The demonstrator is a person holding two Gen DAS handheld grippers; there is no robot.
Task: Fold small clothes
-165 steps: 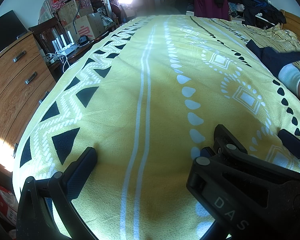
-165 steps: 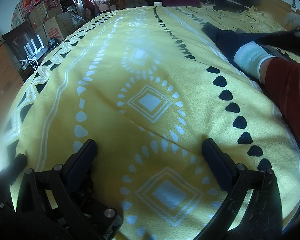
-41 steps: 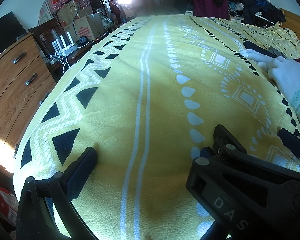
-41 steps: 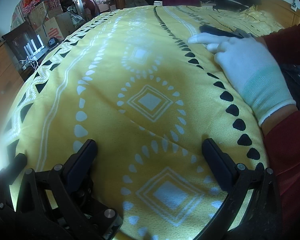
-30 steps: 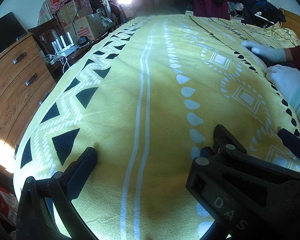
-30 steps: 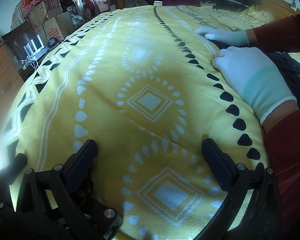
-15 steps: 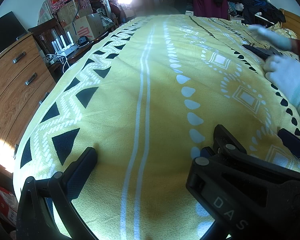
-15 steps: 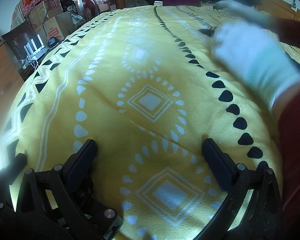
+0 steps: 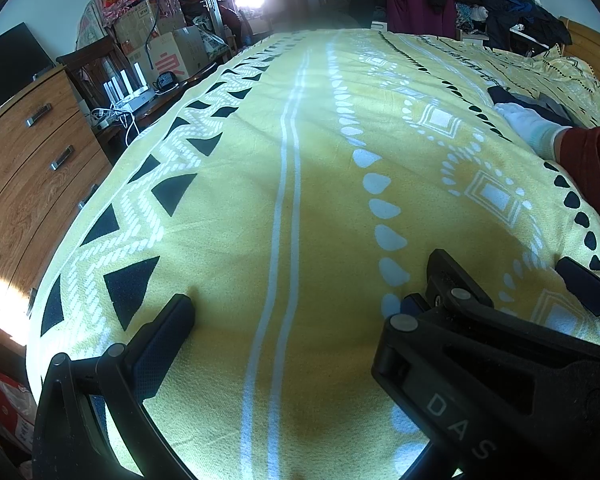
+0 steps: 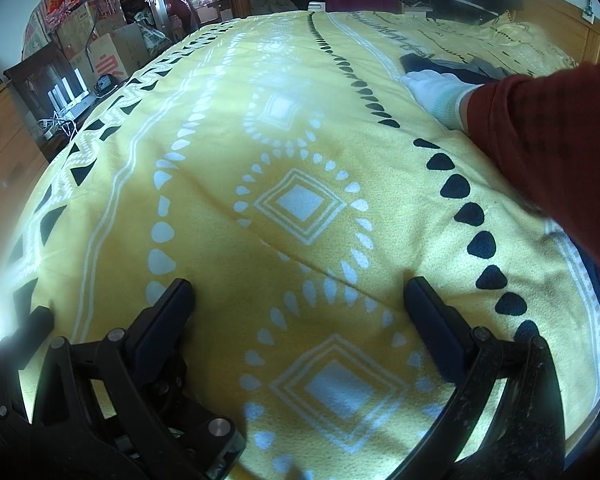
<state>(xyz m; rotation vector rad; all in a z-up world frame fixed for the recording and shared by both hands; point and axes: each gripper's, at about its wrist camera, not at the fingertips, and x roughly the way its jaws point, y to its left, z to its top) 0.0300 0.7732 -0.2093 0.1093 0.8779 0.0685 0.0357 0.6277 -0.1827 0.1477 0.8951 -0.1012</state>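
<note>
Your left gripper (image 9: pixel 306 284) & right gripper (image 10: pixel 298 294) rest on fuzzy yellow blanket (image 10: pixel 220 208), jaws wide, empty. Dark flat garment (image 10: pixel 444 66) lies far right under white knit-gloved hand (image 10: pixel 436 94). "DAS" on left gripper body.

The letters "DAS" stand in grey on the black gripper body (image 9: pixel 500 400), low right of the yellow blanket (image 9: pixel 300 200).
</note>
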